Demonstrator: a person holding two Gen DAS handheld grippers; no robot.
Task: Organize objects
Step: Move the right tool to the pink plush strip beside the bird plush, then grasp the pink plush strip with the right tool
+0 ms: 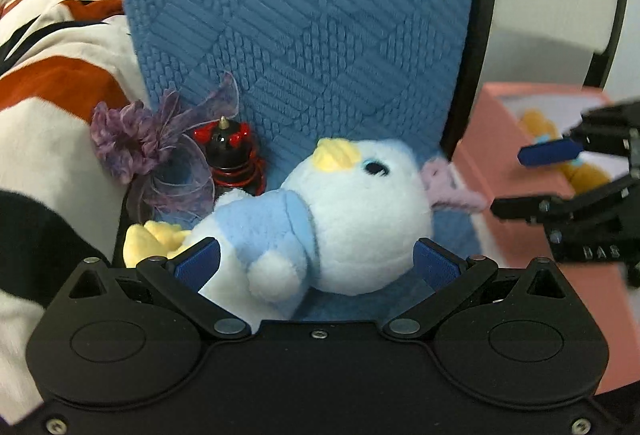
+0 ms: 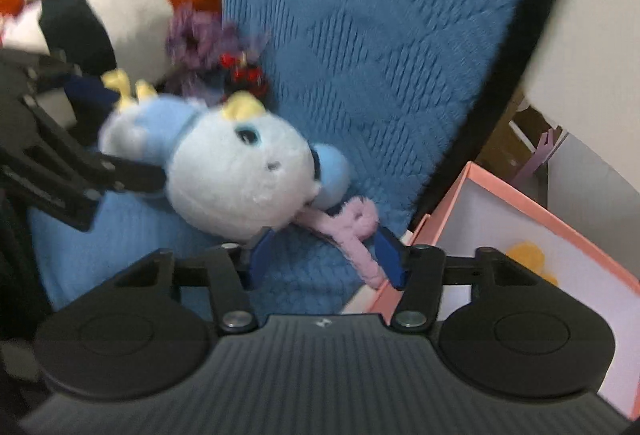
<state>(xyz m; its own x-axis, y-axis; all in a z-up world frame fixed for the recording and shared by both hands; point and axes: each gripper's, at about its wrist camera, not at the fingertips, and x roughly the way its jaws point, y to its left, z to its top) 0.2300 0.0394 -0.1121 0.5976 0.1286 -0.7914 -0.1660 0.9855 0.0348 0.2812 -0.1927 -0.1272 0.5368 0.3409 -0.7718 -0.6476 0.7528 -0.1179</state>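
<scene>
Blue plush bird (image 1: 320, 211) lying between the wide-spread left tool (image 1: 316, 263); right tool (image 2: 326, 255) open, empty, pink box (image 2: 500, 195) at three o'clock.

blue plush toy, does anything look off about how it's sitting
The blue plush toy lies toppled on its side on the blue cushion, between the open fingers of the left gripper. Its lilac ribbon trails loose toward the pink box, between the right gripper fingers.
</scene>
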